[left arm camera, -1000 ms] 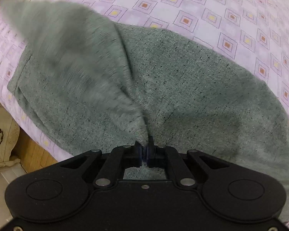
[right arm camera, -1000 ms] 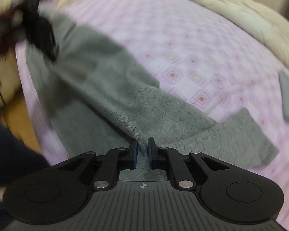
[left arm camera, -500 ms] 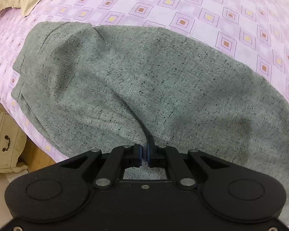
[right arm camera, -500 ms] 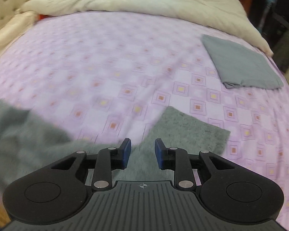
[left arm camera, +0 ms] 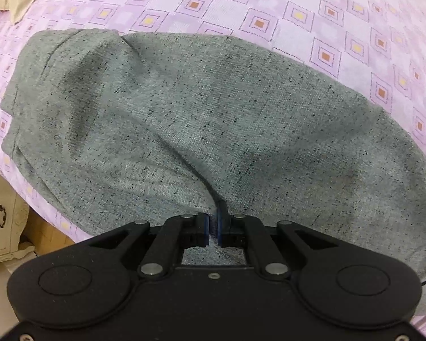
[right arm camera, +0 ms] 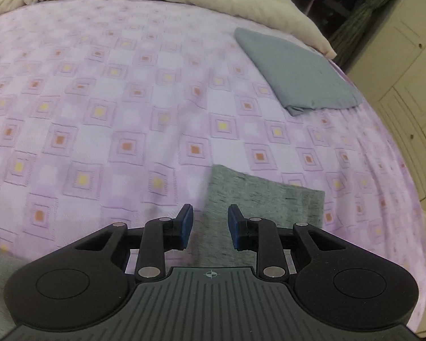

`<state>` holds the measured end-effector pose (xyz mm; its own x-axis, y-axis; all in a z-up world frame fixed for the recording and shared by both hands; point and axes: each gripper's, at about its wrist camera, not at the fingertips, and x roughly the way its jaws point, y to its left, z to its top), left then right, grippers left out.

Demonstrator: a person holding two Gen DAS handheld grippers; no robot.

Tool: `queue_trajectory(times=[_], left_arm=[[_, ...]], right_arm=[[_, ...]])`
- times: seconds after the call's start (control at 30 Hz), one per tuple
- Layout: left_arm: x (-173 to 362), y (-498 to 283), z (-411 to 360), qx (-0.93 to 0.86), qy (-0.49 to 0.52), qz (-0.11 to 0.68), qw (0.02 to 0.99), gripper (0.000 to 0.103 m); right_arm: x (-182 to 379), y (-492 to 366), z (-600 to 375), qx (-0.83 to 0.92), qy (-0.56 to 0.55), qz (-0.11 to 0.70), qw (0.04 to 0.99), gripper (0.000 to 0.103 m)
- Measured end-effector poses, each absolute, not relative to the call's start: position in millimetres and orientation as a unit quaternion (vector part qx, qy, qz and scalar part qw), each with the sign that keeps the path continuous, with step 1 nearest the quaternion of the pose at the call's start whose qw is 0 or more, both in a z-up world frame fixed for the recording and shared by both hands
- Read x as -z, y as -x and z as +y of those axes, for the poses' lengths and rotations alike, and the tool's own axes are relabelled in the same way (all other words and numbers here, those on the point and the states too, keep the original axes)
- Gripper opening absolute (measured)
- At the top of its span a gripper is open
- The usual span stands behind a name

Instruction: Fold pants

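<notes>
The grey pants [left arm camera: 213, 119] are spread across the bed [left arm camera: 312, 22], near its edge, with the leg end [right arm camera: 264, 199] lying flat further along. A pinch of cloth is clamped tight in the left gripper [left arm camera: 212, 224], its fingers nearly closed, probably so that the cloth is kept from sliding. The right gripper [right arm camera: 210, 226] has just been opening; its fingers stand partly apart above the leg end with nothing held, apparently lined up for a new grasp there.
</notes>
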<state>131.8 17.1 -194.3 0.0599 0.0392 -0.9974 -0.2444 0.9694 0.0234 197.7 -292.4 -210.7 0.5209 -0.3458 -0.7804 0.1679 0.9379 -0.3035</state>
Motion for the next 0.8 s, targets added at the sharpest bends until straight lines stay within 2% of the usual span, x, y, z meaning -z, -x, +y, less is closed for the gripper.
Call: queue_trajectory(times=[0.1, 0.2, 0.23, 0.27, 0.4, 0.63, 0.7, 0.8], left_arm=[[193.7, -136.4, 24.9, -0.089, 0.077, 0.685, 0.719, 0.008], [197.4, -143.0, 28.3, -0.079, 0.072, 0.691, 0.715, 0.008], [198.4, -144.3, 28.7, -0.076, 0.072, 0.692, 0.714, 0.007], [199.8, -146.7, 32.0, -0.074, 0.072, 0.692, 0.714, 0.007], [188.3, -160.4, 40.1, -0.065, 0.076, 0.675, 0.731, 0.005], [82.9, -197.8, 57.2, -0.034, 0.074, 0.547, 0.833, 0.004], [54.2, -197.9, 58.8, -0.027, 0.066, 0.512, 0.856, 0.005], [42.3, -187.1, 64.9, -0.011, 0.068, 0.504, 0.861, 0.005]], right_arm=[[228.2, -209.3, -286.8, 0.16, 0.125, 0.502, 0.841, 0.026], [228.7, -210.7, -295.6, 0.167, 0.111, 0.504, 0.84, 0.026], [223.7, -211.5, -303.3, 0.16, 0.086, 0.509, 0.841, 0.01], [216.3, -211.5, -312.6, 0.155, 0.055, 0.509, 0.845, 0.002], [165.4, -208.9, -353.3, 0.164, -0.037, 0.465, 0.869, 0.002], [57.1, -160.1, -427.6, 0.163, -0.173, 0.323, 0.916, 0.002], [54.9, -133.0, -440.4, 0.166, -0.198, 0.314, 0.913, 0.002], [87.1, -89.5, -444.5, 0.192, -0.219, 0.345, 0.892, 0.002]])
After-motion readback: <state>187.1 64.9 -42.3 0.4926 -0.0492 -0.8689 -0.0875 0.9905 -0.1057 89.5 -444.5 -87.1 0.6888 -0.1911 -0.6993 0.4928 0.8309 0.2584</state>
